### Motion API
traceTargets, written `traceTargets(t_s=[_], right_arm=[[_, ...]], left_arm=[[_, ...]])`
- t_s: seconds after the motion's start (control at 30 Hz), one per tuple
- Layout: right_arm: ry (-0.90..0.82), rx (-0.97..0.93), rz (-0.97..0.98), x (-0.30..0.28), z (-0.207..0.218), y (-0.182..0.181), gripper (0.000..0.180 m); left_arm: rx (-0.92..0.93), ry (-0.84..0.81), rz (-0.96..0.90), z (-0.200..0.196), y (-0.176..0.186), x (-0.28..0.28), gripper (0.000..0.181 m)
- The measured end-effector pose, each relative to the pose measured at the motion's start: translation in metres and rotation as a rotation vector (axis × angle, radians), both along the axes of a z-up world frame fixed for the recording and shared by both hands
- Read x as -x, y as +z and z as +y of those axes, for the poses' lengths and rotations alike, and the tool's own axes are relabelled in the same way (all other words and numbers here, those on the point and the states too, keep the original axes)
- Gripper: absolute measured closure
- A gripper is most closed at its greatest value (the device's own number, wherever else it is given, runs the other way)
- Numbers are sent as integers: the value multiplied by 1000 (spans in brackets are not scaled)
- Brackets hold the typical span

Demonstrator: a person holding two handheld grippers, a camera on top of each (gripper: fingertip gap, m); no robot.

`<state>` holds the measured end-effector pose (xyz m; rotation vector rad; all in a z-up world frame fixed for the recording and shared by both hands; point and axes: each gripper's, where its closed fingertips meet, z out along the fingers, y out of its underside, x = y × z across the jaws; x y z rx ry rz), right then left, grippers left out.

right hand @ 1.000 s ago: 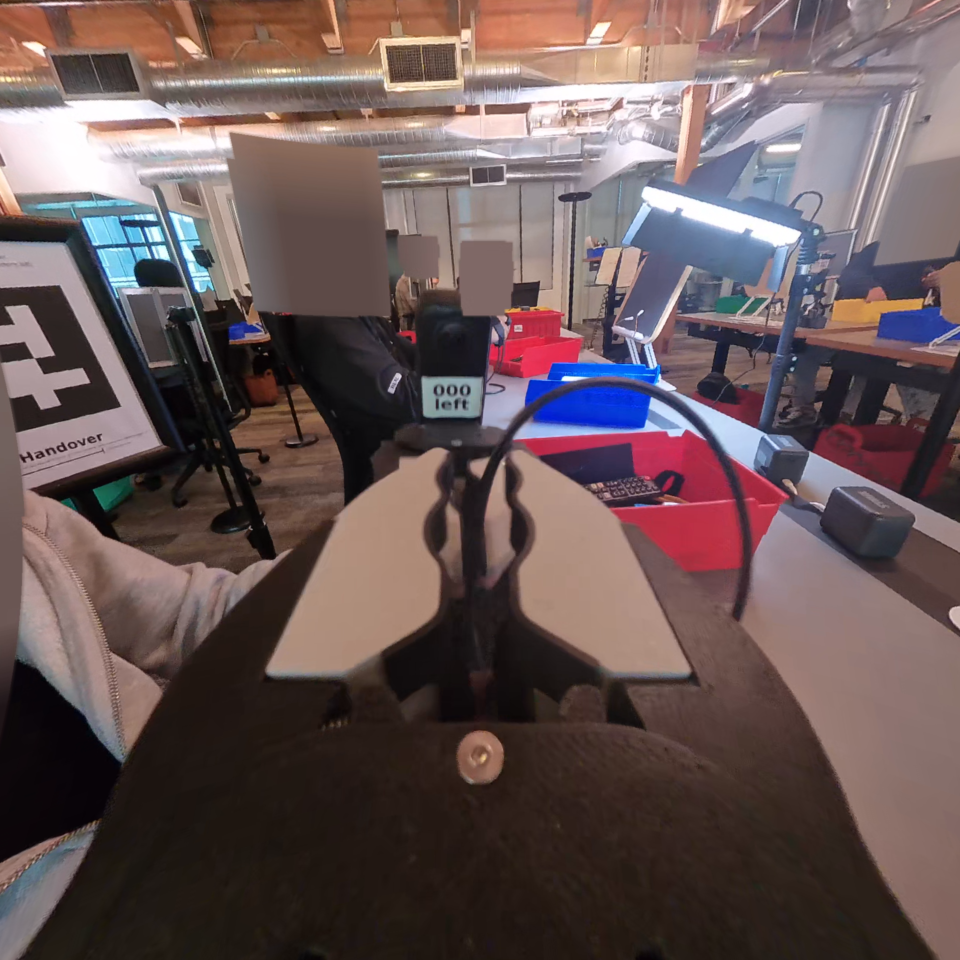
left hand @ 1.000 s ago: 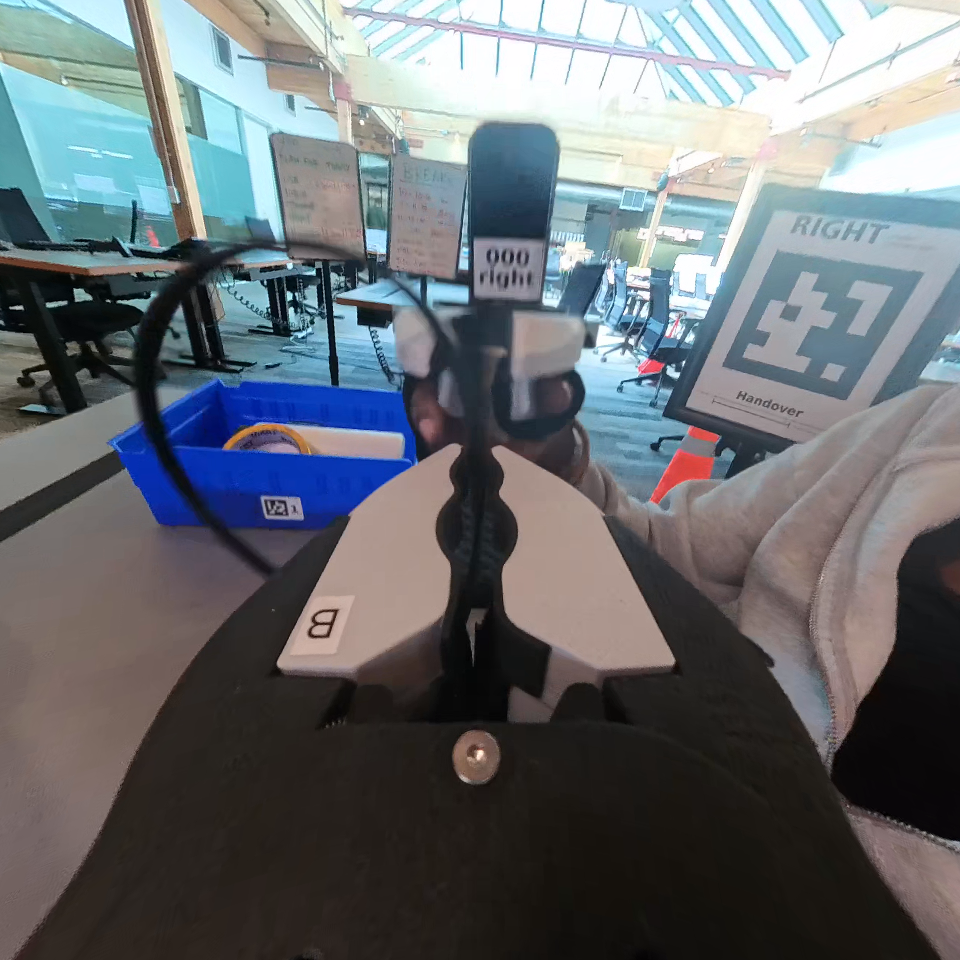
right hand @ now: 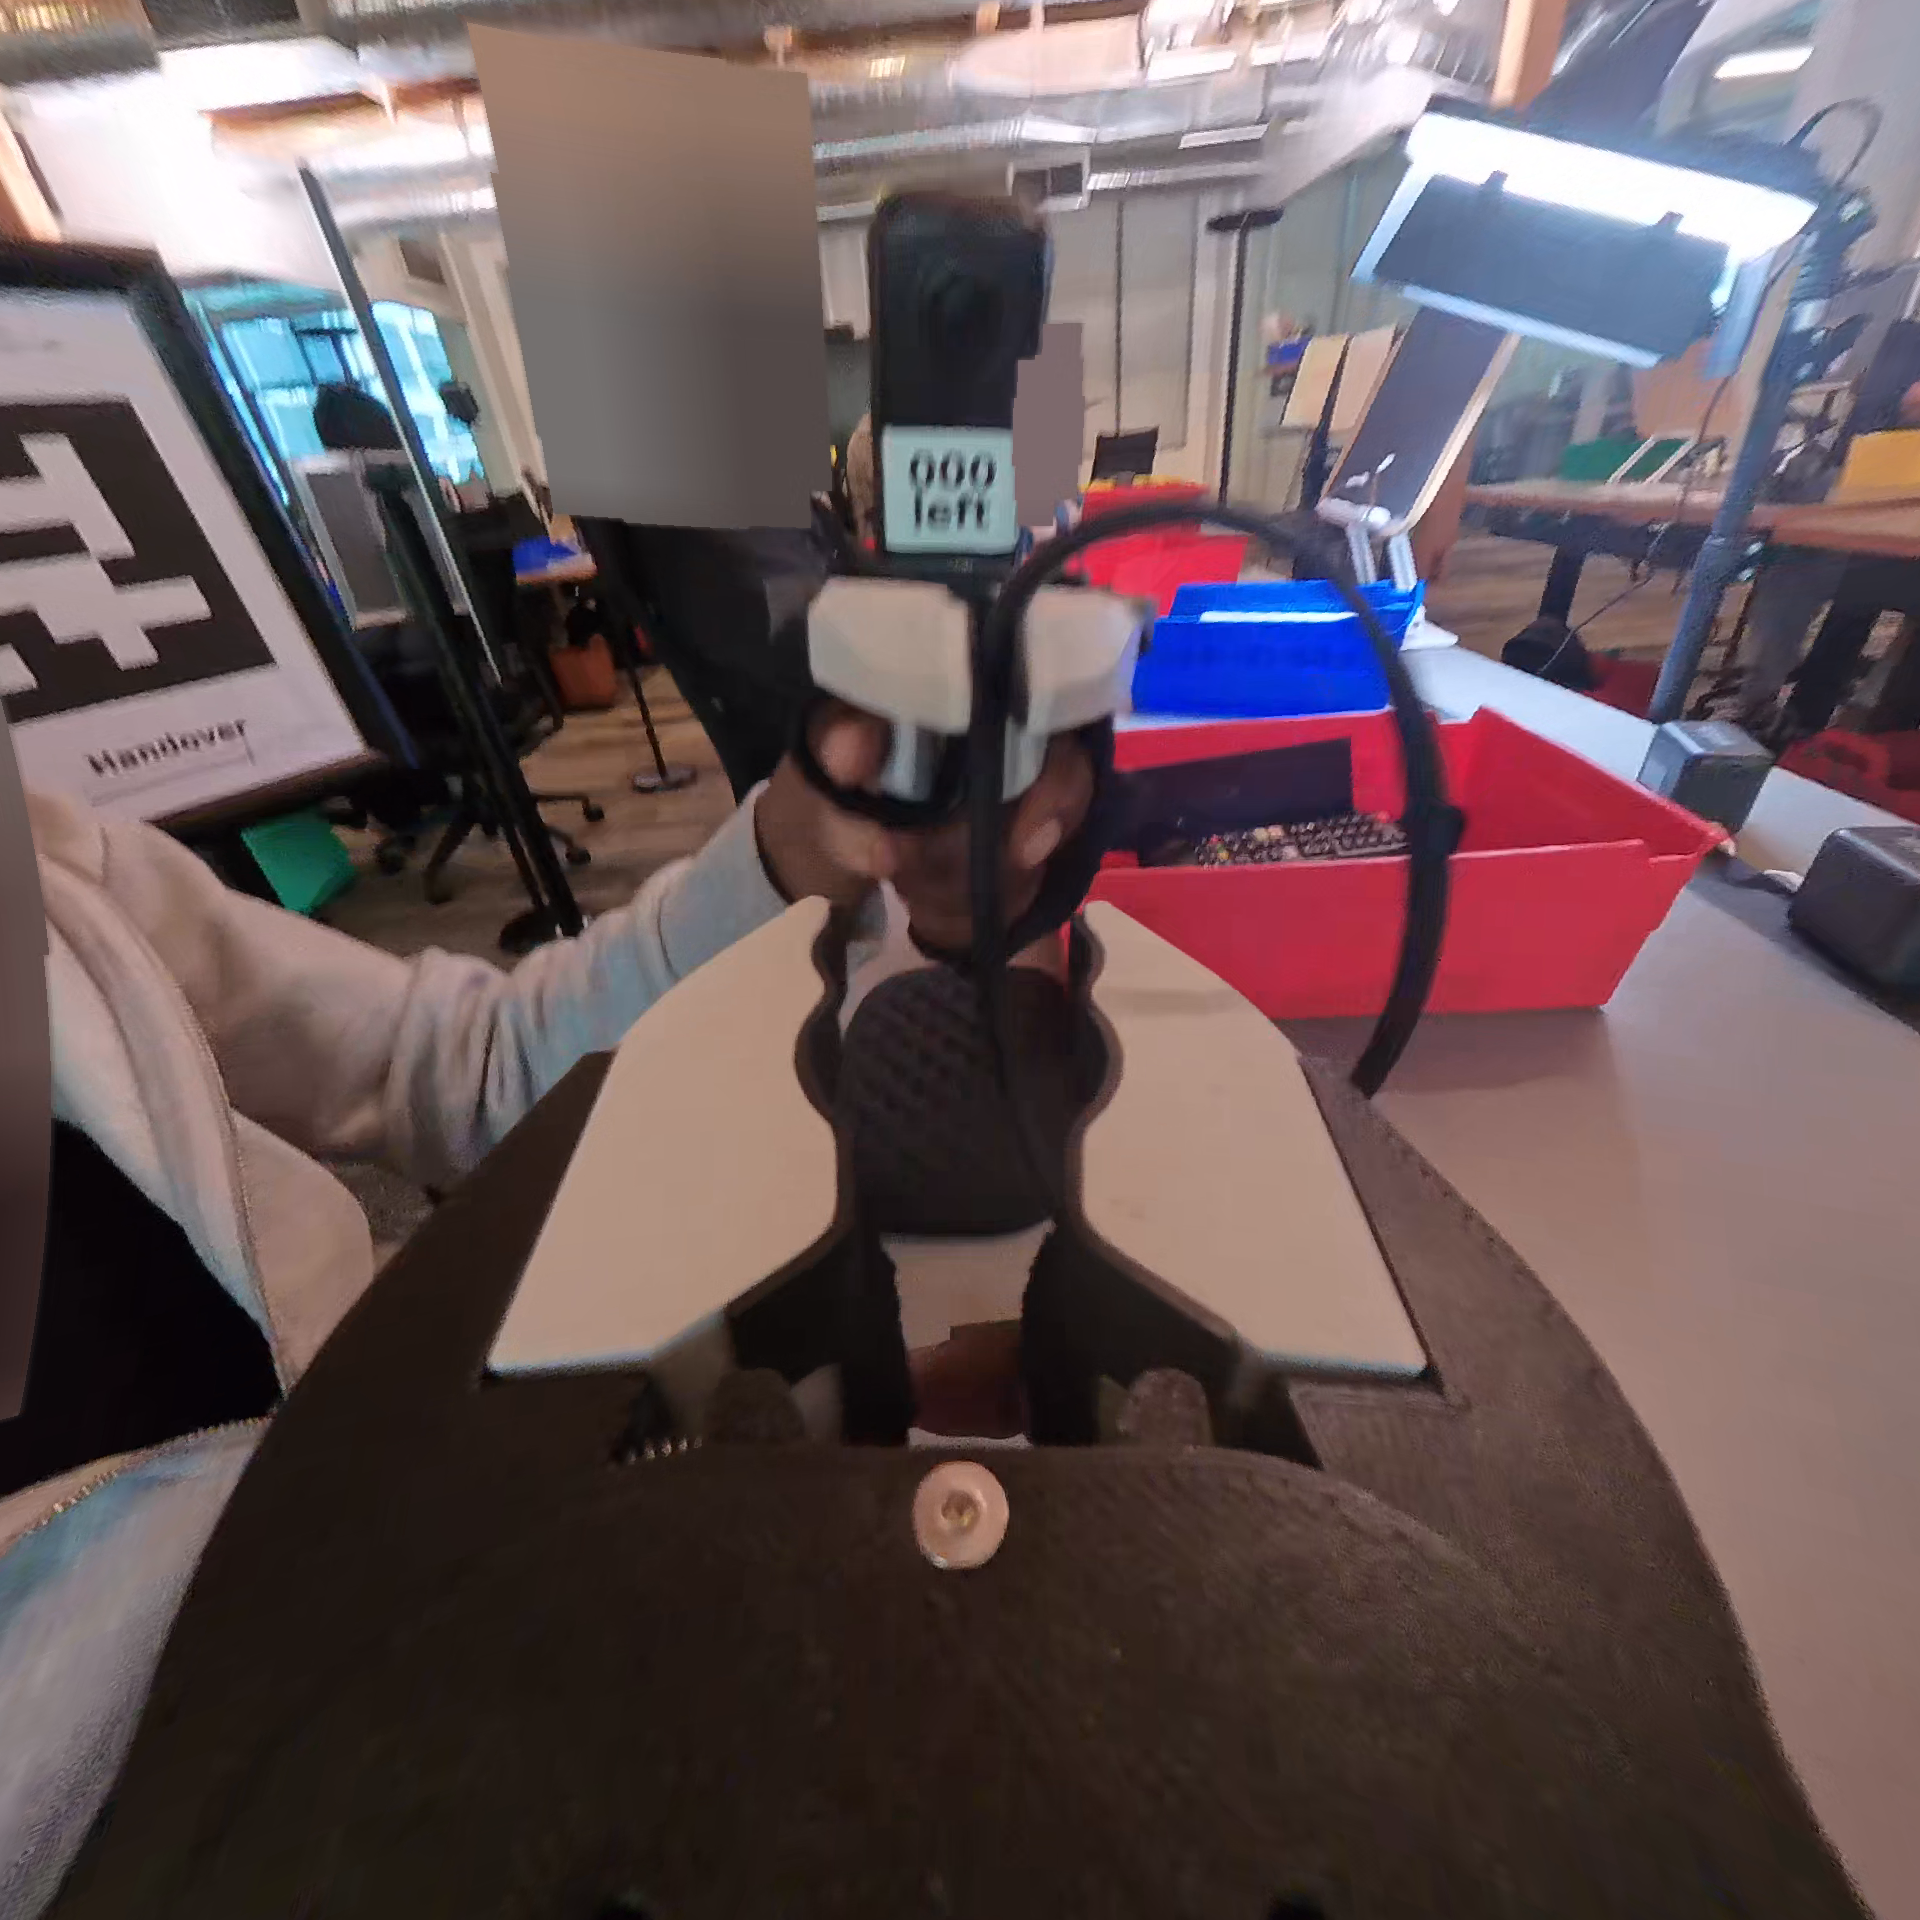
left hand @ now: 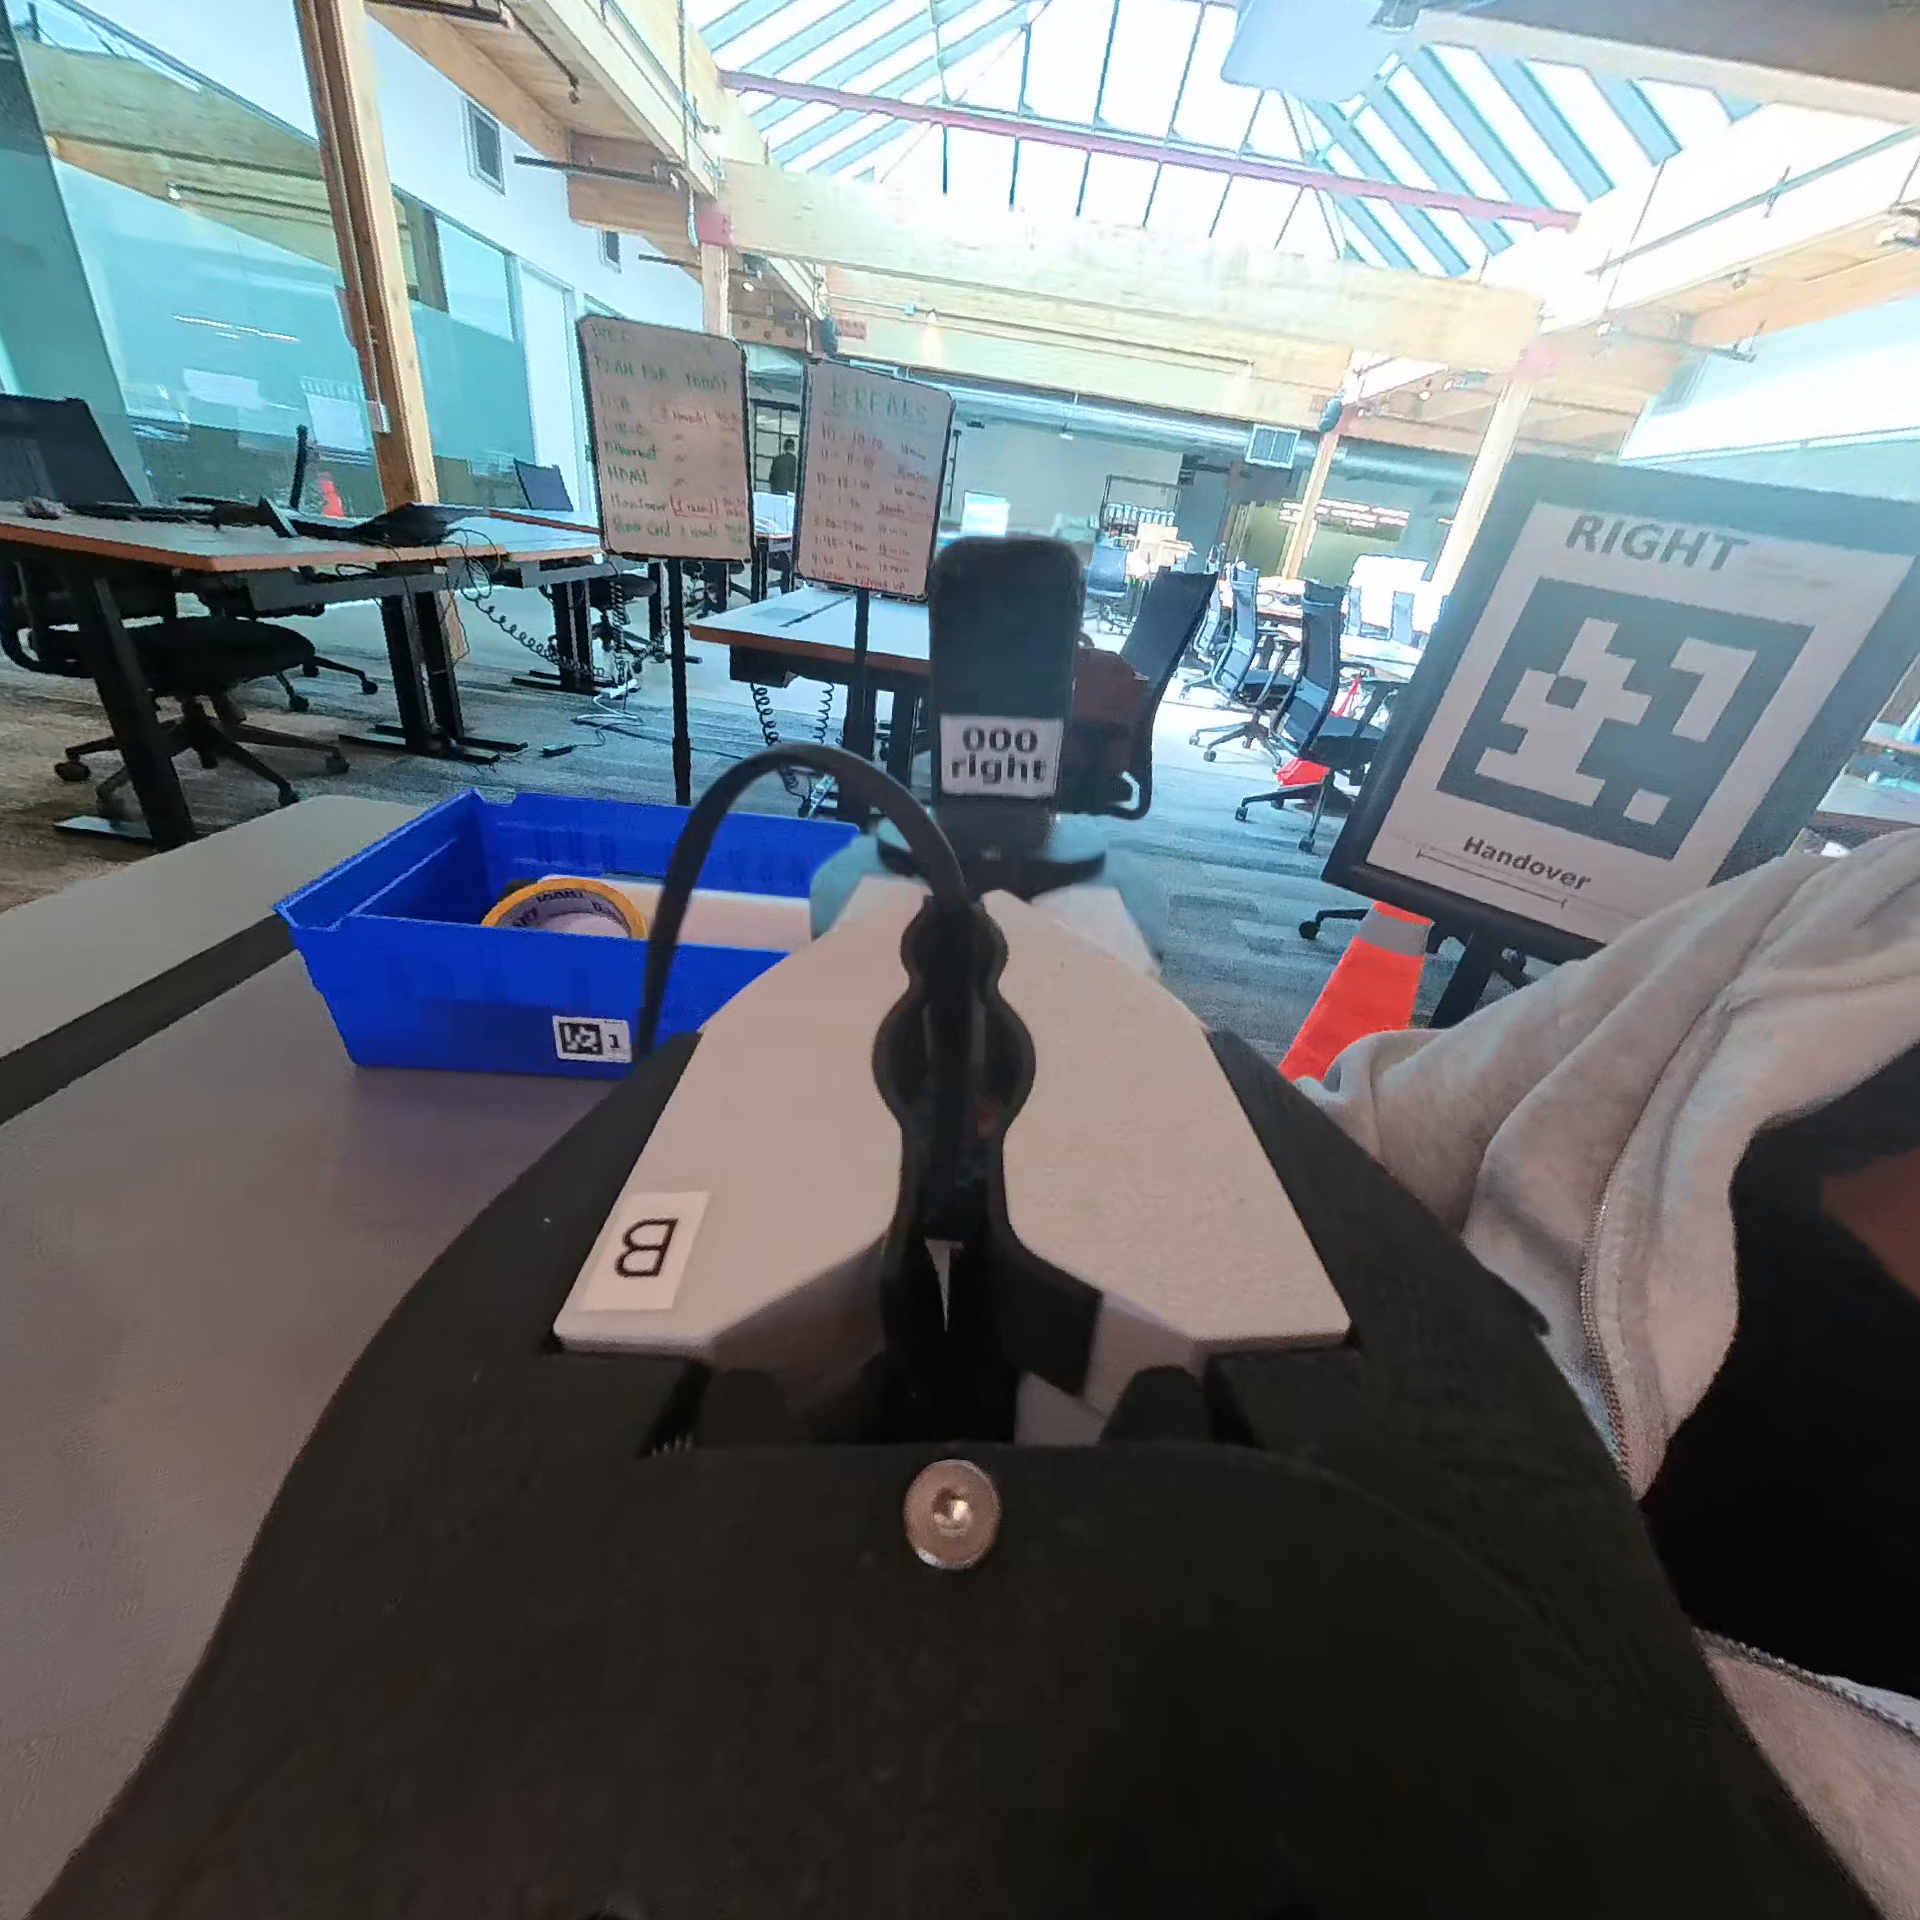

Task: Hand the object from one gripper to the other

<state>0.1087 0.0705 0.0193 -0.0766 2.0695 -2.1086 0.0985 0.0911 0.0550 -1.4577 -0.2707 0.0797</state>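
The object is a thin black zip tie bent into a loop (left hand: pixel 670 904). My left gripper (left hand: pixel 951 925) is shut on it, with the strap running down the seam between its fingers and the loop arching up and to the left. In the right wrist view the left gripper (right hand: pixel 971 665) pinches the tie, whose loop (right hand: pixel 1439 821) curves out to the right. My right gripper (right hand: pixel 961 935) faces it with its jaws apart. One thin strand of the tie hangs loose in the gap between them. The right gripper also shows just beyond the left fingertips (left hand: pixel 992 862).
A blue bin (left hand: pixel 436 987) holding a tape roll (left hand: pixel 566 904) stands on the grey table (left hand: pixel 208 1247). A red bin (right hand: pixel 1455 935) and dark boxes (right hand: pixel 1860 914) stand on the table's other side. A framed sign (left hand: pixel 1621 696) and an orange cone (left hand: pixel 1361 987) stand beyond. My right fingertips sit around 4 cm from my left ones.
My right gripper was shut on the tie and has opened, letting go. My left gripper stays shut on the tie. The loop now sits closer to the left fingers.
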Motion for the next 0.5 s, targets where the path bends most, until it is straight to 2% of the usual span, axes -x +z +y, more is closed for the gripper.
traceTargets(t_s=[0.07,0.1,0.13,0.23,0.3,0.37,0.4,0.47,0.5], right_arm=[[4,-37,38,-3,-7,-9,158],[-10,-43,55,-2,-9,-9,174],[-20,-46,65,-1,-11,-7,174],[-19,-5,15,1,-10,11,174],[-29,21,-16,5,-7,22,174],[-31,31,-36,7,-7,29,175],[-25,34,-46,6,-8,32,174],[-15,42,-52,4,-10,37,175],[-18,52,-47,3,-10,39,174]], left_arm=[[-14,4,0,0,4,1,175],[-24,3,-3,0,6,2,175],[-43,13,-8,-1,7,3,172],[-54,12,-14,-5,-4,1,145],[-49,-15,-18,-5,-19,-5,140],[8,2,-14,0,-38,-4,141],[40,2,-8,4,-45,-4,147],[53,-18,4,11,-48,-8,175],[47,-16,6,12,-45,-7,176]])
